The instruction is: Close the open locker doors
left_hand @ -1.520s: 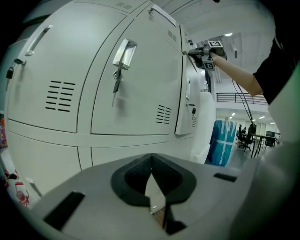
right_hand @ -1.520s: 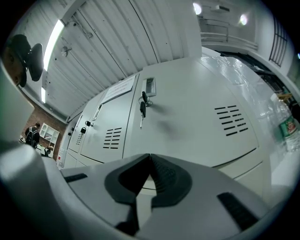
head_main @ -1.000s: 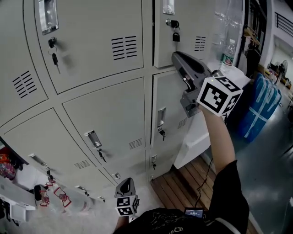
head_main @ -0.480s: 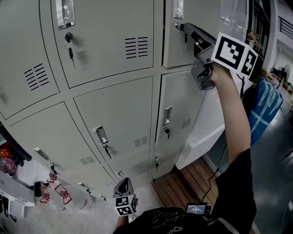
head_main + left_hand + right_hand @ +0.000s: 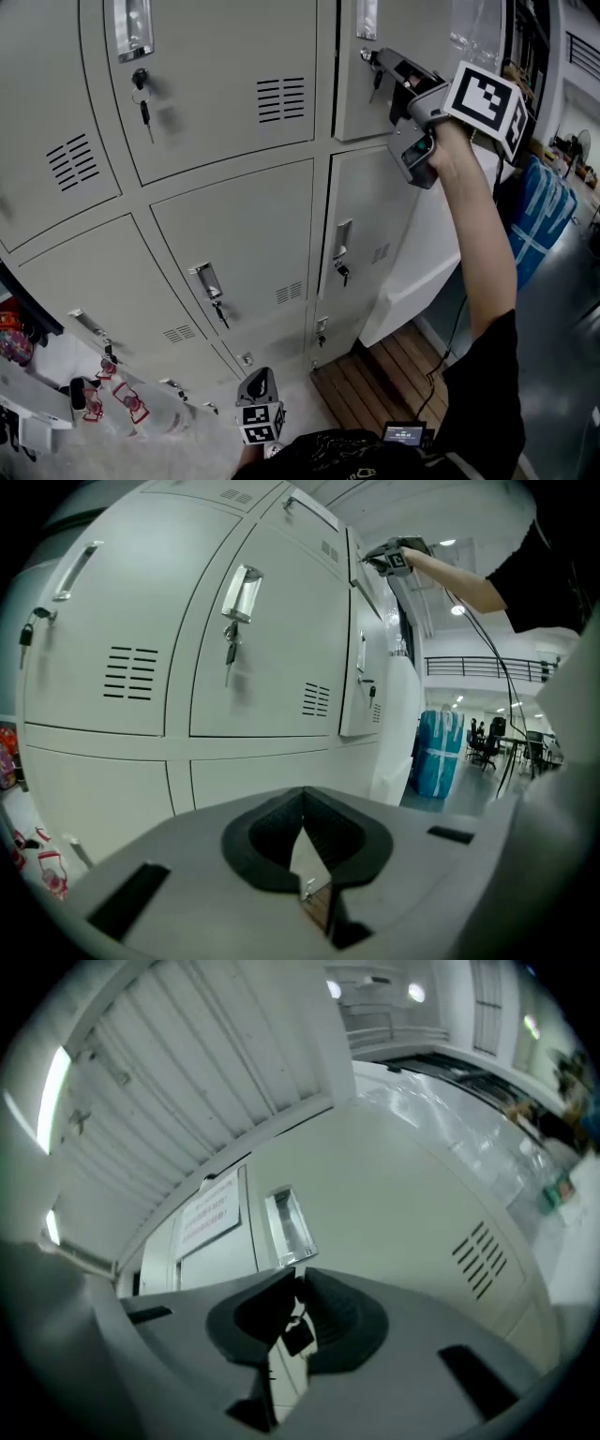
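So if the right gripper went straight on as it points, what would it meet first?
Probably the key hanging at the lock of the upper locker door, seen just past the jaw tips of the right gripper, below the recessed handle. The gap is unclear.

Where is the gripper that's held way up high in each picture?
Head view: the right gripper is at the top right, its tip against the grey lockers.
Left gripper view: it is small, at the top right of centre, at the end of an arm.
Right gripper view: its own jaws fill the bottom centre.
Shared landmark: the grey lockers.
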Available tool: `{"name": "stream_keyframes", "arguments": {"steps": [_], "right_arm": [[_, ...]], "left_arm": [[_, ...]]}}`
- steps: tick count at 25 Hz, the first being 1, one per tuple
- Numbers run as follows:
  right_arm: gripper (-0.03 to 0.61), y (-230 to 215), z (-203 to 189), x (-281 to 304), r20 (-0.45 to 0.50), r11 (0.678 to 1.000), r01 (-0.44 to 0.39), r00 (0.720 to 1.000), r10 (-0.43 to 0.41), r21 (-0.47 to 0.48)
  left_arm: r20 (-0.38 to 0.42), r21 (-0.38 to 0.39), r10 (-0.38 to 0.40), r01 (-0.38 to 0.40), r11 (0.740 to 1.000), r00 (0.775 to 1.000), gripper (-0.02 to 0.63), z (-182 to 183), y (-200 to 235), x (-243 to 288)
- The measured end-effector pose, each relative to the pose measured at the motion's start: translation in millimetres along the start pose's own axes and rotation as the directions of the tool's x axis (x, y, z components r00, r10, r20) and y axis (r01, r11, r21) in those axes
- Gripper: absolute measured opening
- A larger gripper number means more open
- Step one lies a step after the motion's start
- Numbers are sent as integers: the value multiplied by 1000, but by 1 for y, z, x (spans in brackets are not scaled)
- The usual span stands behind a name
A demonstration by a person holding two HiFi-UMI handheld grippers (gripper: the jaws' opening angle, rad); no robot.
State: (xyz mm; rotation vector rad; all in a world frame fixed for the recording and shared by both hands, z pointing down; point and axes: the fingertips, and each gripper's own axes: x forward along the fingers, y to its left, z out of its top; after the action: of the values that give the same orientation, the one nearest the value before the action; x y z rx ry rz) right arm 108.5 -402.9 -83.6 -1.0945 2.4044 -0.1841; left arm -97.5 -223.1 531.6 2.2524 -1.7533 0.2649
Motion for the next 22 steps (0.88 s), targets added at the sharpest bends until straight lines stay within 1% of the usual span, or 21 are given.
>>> {"name": "stream_keyframes", "arguments": {"steps": [1,2,3,4,5,7,8,10,11,12,14,16,22], "right_arm": [[34,-2,0,1,-1,994,-15,1000,15,110],[35,-5,-1,1,2,973,-38,999,38,227],[37,-6,-2,2,12,942,-62,998,61,330],[37,-7,-3,2,25,912,-81,997,77,403],[37,-8,-3,2,39,890,-91,996,82,447],[38,-11,-3,1,67,858,-97,995,74,504],[38,-11,-3,1,83,829,-107,994,74,548],[34,-15,-6,3,131,748,-137,989,67,650],[34,-18,-7,5,156,718,-147,986,54,681],[34,-18,-10,8,173,705,-150,984,40,693],[34,-18,-15,15,181,715,-141,983,20,685],[35,-18,-17,19,171,739,-129,985,19,661],[38,-14,-10,21,142,849,-79,990,5,522]], "left_arm": [[-2,3,-1,1,1000,1000,8,0,0,0],[-4,7,-3,3,1000,1000,8,-1,1,1],[-7,12,-5,5,1000,1000,8,0,1,1],[-9,19,-9,9,1000,1000,8,0,0,2],[-10,26,-13,14,1000,1000,8,0,-1,2],[-11,34,-20,21,999,1000,8,0,-3,3],[-11,37,-21,22,999,1000,8,1,-3,3],[-11,44,-22,23,999,1000,8,1,-3,3],[-11,52,-24,25,998,1000,8,2,-3,3],[-10,62,-27,28,998,1000,8,2,-5,2],[-4,75,-30,30,997,1000,8,3,-7,0],[-1,71,-20,20,997,1000,8,1,-3,-3],[-16,45,42,-41,998,999,8,-7,20,-6]]}}
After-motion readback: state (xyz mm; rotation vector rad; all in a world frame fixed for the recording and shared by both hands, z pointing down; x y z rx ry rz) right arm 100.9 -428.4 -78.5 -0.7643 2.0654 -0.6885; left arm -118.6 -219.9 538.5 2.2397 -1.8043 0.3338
